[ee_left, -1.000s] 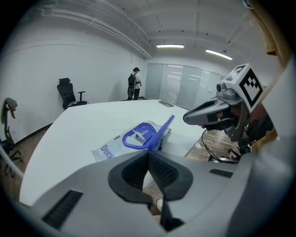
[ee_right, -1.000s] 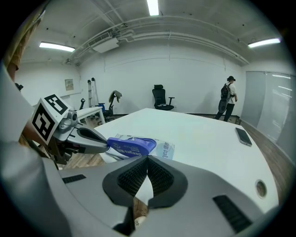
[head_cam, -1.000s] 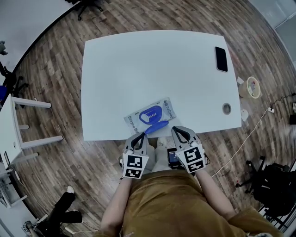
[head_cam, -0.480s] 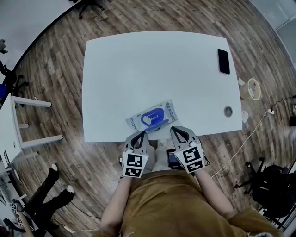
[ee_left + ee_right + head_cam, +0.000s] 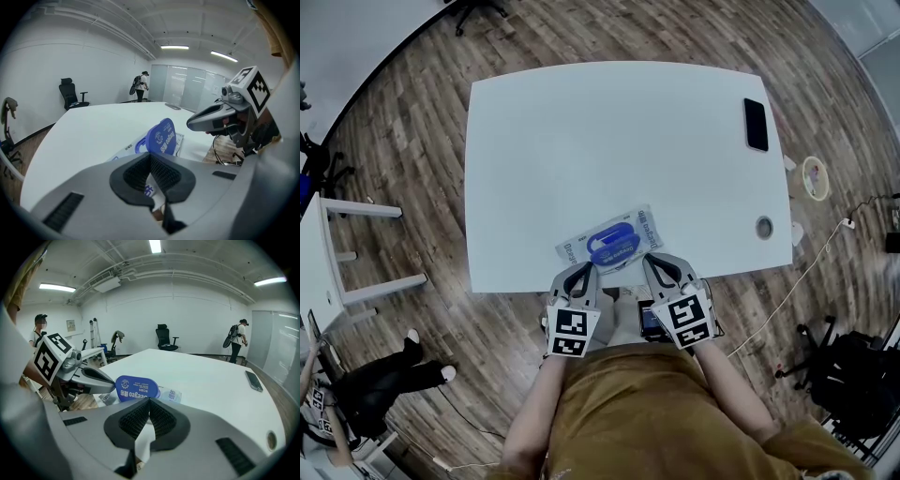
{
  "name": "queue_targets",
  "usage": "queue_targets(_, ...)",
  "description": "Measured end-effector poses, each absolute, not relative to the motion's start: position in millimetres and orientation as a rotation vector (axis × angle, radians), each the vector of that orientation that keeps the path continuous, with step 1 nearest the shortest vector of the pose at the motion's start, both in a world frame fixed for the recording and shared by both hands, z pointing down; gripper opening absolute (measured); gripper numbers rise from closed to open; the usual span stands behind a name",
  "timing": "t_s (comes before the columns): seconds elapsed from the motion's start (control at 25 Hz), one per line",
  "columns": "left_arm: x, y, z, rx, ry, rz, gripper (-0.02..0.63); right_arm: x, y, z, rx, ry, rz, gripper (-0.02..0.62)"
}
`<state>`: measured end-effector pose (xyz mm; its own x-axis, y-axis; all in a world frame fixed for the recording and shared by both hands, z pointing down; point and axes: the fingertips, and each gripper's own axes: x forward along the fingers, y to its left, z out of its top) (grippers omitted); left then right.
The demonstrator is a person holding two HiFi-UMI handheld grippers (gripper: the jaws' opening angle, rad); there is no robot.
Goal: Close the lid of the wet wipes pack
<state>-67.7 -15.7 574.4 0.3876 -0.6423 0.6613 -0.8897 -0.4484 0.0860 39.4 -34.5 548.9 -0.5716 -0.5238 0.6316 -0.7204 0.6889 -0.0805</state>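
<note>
A white table (image 5: 609, 141) stands on a wood-plank floor (image 5: 412, 112) in a white-walled room lit by ceiling strip lights (image 5: 154, 245). The wet wipes pack (image 5: 581, 251) lies flat at the table's near edge, about midway along it. Its blue lid (image 5: 161, 137) is open and stands up off the pack.

The left gripper (image 5: 581, 270) and the right gripper (image 5: 654, 263) hang at the near edge, just short of the pack, one at either side. Each gripper's own view shows its ribbed pads pressed together with nothing between them.

A dark phone (image 5: 756, 124) lies at the table's far right corner, well apart from the pack. A round cable hole (image 5: 763, 226) sits near the right edge. A roll of tape (image 5: 814, 177) lies on the floor right of the table, and a small white side table (image 5: 317, 262) stands to the left. Beyond the far edge are a black office chair (image 5: 165, 337) and a person carrying a backpack (image 5: 236, 345).
</note>
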Motion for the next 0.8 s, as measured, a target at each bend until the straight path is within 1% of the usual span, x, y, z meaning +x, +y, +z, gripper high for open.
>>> queue_targets(0.8,-71,-21,579,2.227,-1.285,0.776,0.005,14,-43,564,0.889,-2.315,0.450,0.008)
